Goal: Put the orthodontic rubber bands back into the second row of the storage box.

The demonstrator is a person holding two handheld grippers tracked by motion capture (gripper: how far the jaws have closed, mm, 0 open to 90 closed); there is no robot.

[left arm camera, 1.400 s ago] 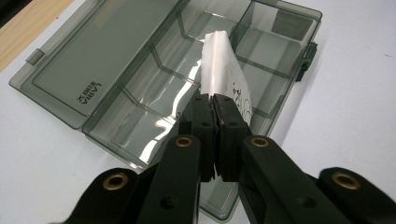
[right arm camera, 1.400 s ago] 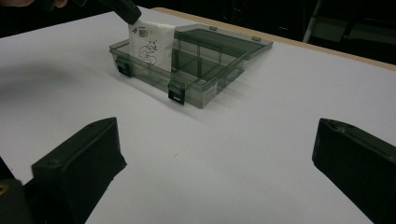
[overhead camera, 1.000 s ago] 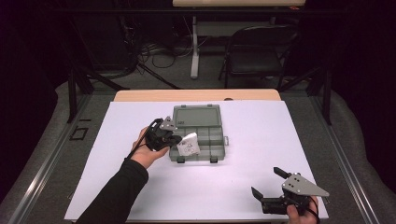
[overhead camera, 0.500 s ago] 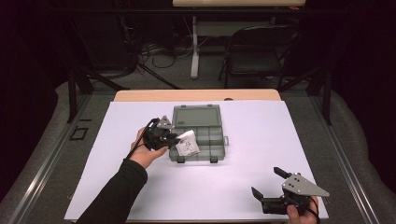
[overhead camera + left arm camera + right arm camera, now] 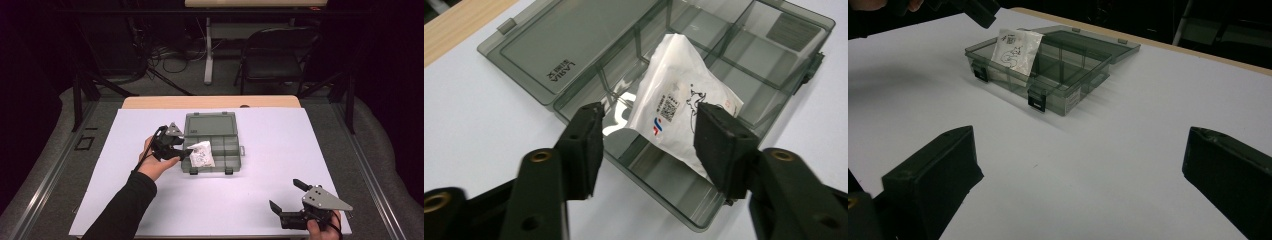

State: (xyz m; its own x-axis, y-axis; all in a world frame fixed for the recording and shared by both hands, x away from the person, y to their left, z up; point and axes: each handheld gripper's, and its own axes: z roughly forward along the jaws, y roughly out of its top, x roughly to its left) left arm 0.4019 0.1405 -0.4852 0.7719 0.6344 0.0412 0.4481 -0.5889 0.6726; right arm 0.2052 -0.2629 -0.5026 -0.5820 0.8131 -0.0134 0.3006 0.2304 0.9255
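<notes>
Beside the organiser box (image 5: 211,142) — white packet (image 5: 202,153) inside — both hand-held grippers agape.

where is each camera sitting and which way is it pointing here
High view: above the near side, looking forward and down on the white table; both forearms enter from below.
Left gripper view: rides the left hand-held gripper, facing down at the open organizer box; its black jaws stand open on either side of the white packet.
Right gripper view: rides the right hand-held gripper, low, facing across the table; jaws apart.
Shared: all show box and packet.
</notes>
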